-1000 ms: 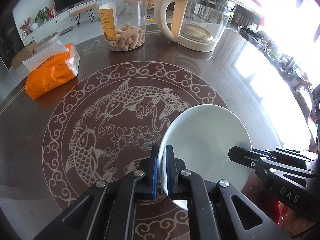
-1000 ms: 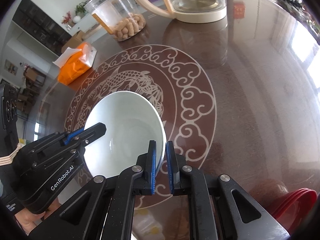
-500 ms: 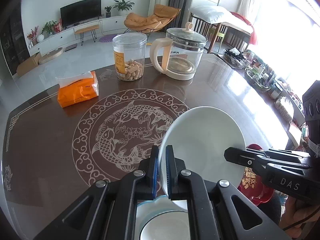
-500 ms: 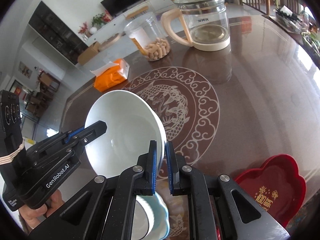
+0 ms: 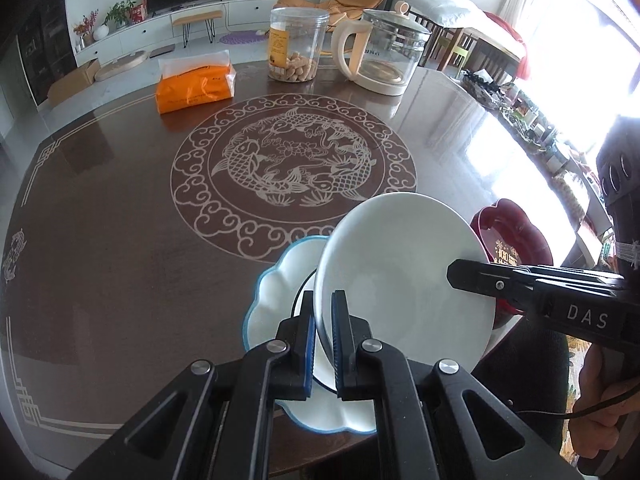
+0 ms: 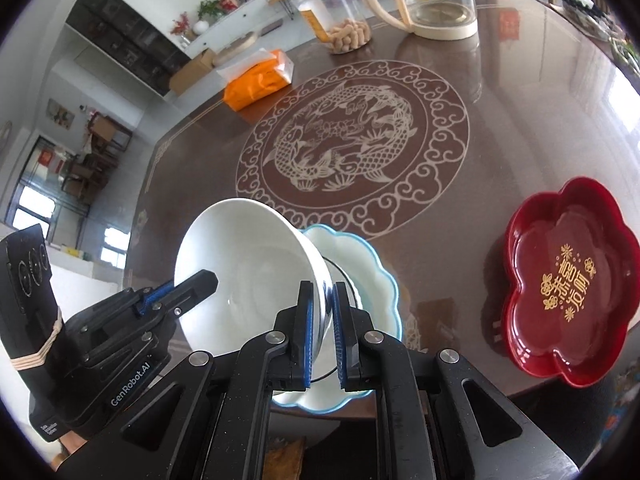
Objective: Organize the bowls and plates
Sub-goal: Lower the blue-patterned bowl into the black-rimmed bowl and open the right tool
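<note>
The big round brown desk (image 5: 100,240) has a pale fish picture in its middle. At the far side of the desk stand a glass kettle (image 5: 384,56) with a cream handle, a clear jar (image 5: 298,50) with snacks in the bottom, and an orange pack of tissues (image 5: 194,88). A red flower-shaped tray (image 6: 568,280) sits flat on the desk near the front edge, off to the right. Just left of it, close to the front edge, lies a white plate (image 6: 376,276) with a wavy blue rim. The white bowl (image 5: 400,280) is held up in the air, right over that plate. The bowl is tipped, not flat: in the left wrist view its open side faces the camera and a bit to the right. It is round, so it has no long side. The left gripper (image 5: 322,340) has its jaws shut tight on the bowl's near rim, one blue pad on each side of the thin wall. The right gripper (image 6: 321,332) has its jaws shut on the rim at the other side of the bowl in the same way. A hand (image 5: 604,412) shows low on the right, holding the right gripper.
</note>
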Demonstrator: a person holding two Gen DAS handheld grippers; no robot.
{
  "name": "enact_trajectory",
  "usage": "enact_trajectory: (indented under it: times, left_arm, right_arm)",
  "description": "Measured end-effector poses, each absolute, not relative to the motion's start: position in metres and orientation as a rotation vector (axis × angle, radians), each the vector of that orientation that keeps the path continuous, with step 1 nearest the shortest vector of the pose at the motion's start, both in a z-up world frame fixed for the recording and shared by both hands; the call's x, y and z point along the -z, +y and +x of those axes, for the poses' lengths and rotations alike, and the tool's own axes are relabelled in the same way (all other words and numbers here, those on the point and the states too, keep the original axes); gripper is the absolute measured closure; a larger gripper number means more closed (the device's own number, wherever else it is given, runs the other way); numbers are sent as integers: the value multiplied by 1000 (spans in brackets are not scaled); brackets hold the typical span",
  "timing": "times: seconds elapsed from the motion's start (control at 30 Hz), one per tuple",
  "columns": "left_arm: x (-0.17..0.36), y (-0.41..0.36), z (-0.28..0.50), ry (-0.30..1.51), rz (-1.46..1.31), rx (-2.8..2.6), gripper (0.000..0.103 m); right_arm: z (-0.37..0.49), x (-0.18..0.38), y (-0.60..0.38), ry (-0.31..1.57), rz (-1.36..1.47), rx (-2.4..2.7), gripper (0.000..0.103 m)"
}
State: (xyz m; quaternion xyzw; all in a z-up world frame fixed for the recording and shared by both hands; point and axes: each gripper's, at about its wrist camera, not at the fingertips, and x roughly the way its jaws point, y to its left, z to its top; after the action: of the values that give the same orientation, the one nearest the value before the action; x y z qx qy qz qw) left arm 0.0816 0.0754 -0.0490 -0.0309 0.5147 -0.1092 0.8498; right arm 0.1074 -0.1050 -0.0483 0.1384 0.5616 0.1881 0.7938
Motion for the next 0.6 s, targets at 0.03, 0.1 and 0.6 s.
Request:
enact_trajectory:
  times: [0.03,0.1,0.6]
  left_arm:
    - [54,76,81,1090,-67,225,97]
    - [58,77,81,1095,-62,215,97]
    - [80,72,83,1122,15,185,97]
  right_arm:
    - [106,52,-103,1215,288,-401,91]
    - [104,60,-99,1230,271,-397,91]
    - [101,89,-82,1286,194,-356,91]
